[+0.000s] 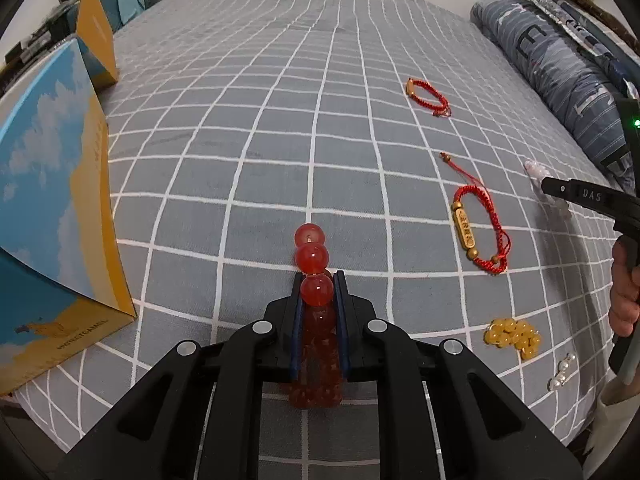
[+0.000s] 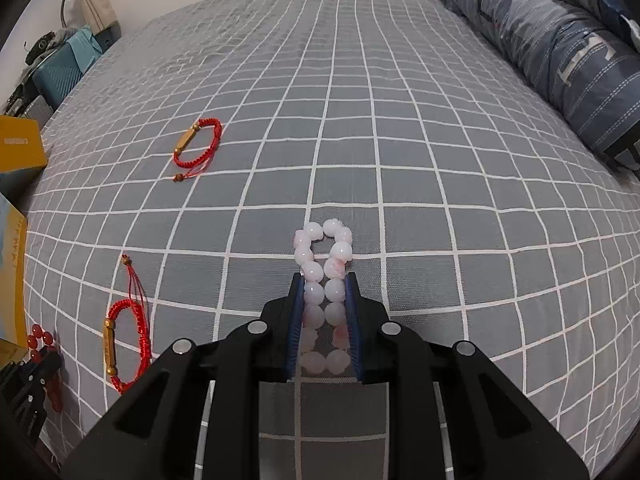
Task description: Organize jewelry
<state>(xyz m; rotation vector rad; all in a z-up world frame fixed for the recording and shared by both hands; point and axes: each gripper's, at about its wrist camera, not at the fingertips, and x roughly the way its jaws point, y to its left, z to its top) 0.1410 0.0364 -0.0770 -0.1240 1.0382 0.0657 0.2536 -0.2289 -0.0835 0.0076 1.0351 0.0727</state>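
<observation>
My left gripper (image 1: 319,276) is shut on a red bead bracelet (image 1: 316,288), whose beads stick out past the fingertips above the bed. My right gripper (image 2: 323,278) is shut on a pale pink bead bracelet (image 2: 323,264), squeezed into two rows between the pads. Two red cord bracelets with gold bars lie on the bed: a near one (image 1: 482,232) (image 2: 128,344) and a far one (image 1: 427,97) (image 2: 197,142). A yellow bead bracelet (image 1: 513,336) and a small pearl piece (image 1: 562,372) lie at the right in the left wrist view.
The bed has a grey sheet with a white grid (image 1: 280,140). An open blue and yellow box (image 1: 52,200) stands at the left edge. A folded blue striped quilt (image 2: 560,52) lies along the right side. A teal suitcase (image 2: 56,72) stands beyond the bed.
</observation>
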